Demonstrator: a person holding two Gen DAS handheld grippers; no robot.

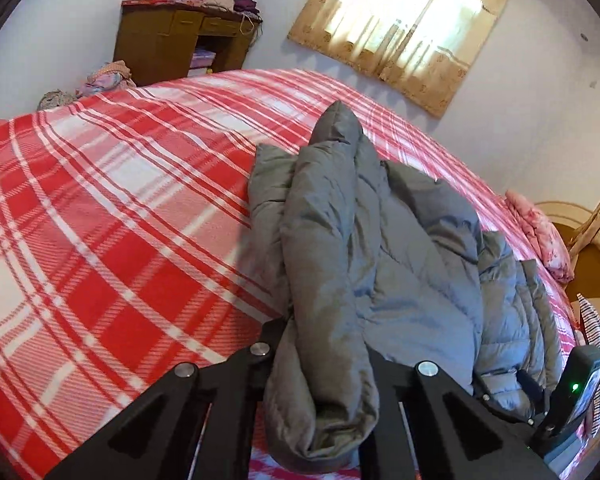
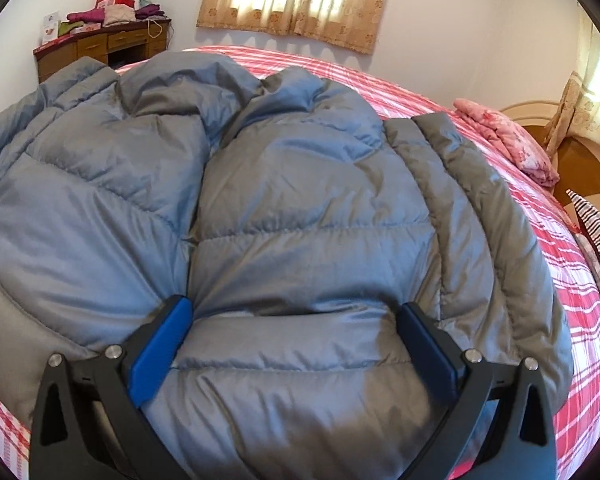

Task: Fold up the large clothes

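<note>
- Lying on the red plaid bedspread (image 1: 100, 208) is the grey puffer jacket (image 2: 300, 208), toward its 3 o'clock side in the left wrist view.
- Your left gripper (image 1: 320, 360) has its jaws pressed onto a bunched roll of the jacket, a sleeve by the look of it (image 1: 324, 240); the fabric fills the gap and hides the fingertips.
- Your right gripper (image 2: 296, 328) is spread wide, blue pads (image 2: 160, 352) resting against the quilted body of the jacket, pinching nothing.
- Background: wooden desk (image 1: 172, 40) at 11 o'clock, curtained window (image 1: 400, 28) at 1 o'clock, pink folded cloth (image 2: 508, 140) at 3 o'clock in the right wrist view.
</note>
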